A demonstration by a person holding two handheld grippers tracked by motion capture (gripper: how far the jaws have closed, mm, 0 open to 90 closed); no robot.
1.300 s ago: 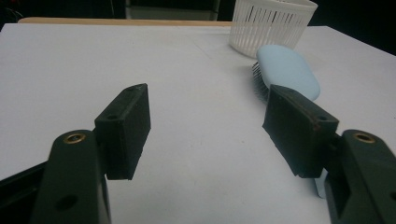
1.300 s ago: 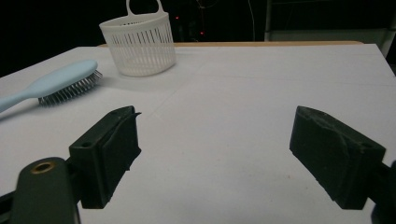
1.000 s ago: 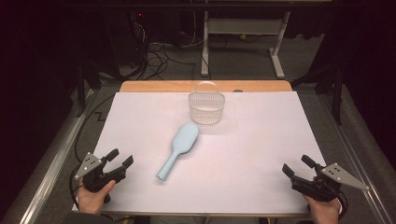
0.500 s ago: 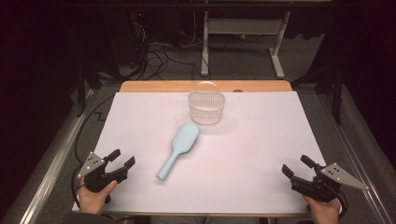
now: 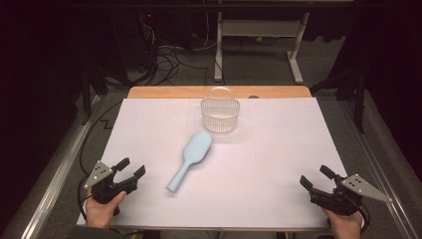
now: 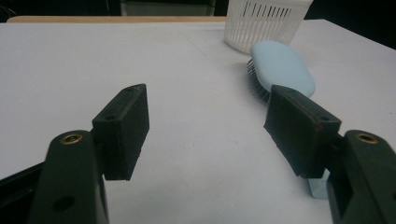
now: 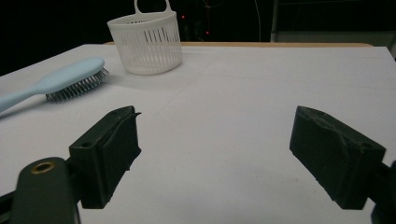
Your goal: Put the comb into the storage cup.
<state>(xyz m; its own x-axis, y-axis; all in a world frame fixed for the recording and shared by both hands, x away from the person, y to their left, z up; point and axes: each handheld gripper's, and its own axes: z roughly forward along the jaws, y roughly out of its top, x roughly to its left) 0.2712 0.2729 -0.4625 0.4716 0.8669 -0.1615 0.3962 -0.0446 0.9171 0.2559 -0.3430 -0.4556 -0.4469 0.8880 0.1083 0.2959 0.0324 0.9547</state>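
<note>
Lying bristles-down near the middle of the high view, the pale blue plastic hairbrush [image 5: 191,159] rests on the white sheet that covers the desk [image 5: 278,149], its oval head pointing toward the upper right and its slim handle running to the lower left. Just above its head, apart from it, stands the small white slotted plastic basket [image 5: 219,115] with an arched handle, upright near the desk's far edge.

At the lower left of the frame the left gripper [image 5: 130,170] is held in a hand [image 5: 103,209], its black jaws standing wide with nothing between them; in the left gripper view the brush head [image 6: 280,69] lies beyond the right-hand jaw and the basket [image 6: 264,23] sits at the upper right. At the lower right the right gripper [image 5: 316,177] also has its jaws wide and empty. In the right gripper view the brush [image 7: 60,81] lies at the upper left and the basket [image 7: 145,44] just right of it.
</note>
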